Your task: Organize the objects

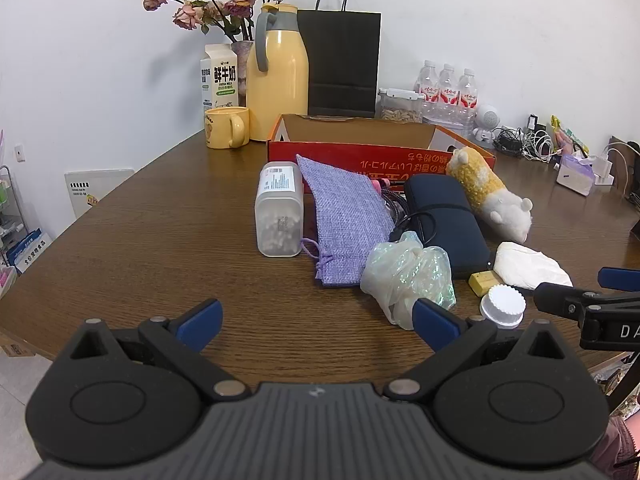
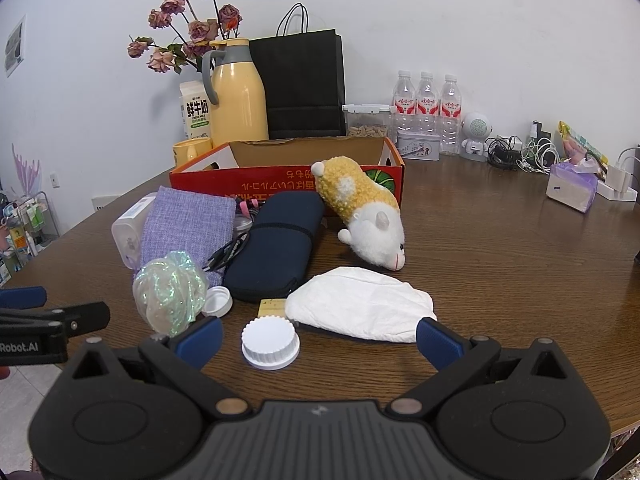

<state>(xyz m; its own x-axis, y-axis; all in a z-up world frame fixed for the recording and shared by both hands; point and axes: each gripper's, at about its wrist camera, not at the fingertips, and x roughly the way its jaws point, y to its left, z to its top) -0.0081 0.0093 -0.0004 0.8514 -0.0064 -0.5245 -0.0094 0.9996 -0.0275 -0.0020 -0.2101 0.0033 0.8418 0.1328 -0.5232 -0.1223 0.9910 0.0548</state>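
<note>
Both grippers hang low at the near edge of the table [image 1: 160,216], nothing picked up yet. The left gripper [image 1: 318,330] has its blue fingers spread wide with only bare wood between them; the right gripper [image 2: 320,338] is just as wide, and the white lid [image 2: 270,343] sits on the table between its tips, nearer the left one and untouched. The clutter fills the middle of both views: a cotton-swab tub [image 1: 279,210] lying on its side, a purple pouch [image 1: 346,216], a shiny crumpled wrapper [image 1: 408,276], a dark blue case [image 2: 276,244] with a cable draped over it, a plush toy [image 2: 366,216] and a white cloth [image 2: 360,310]. Behind them, upper centre, the open red box [image 2: 286,186] looks like the natural home for it all. The lid seems the easy first pick for the right: ease forward, centre it, close gently on its ribbed rim. Watch the cloth just right of it and the small yellow block [image 2: 272,307] behind, both near enough to snag.
</note>
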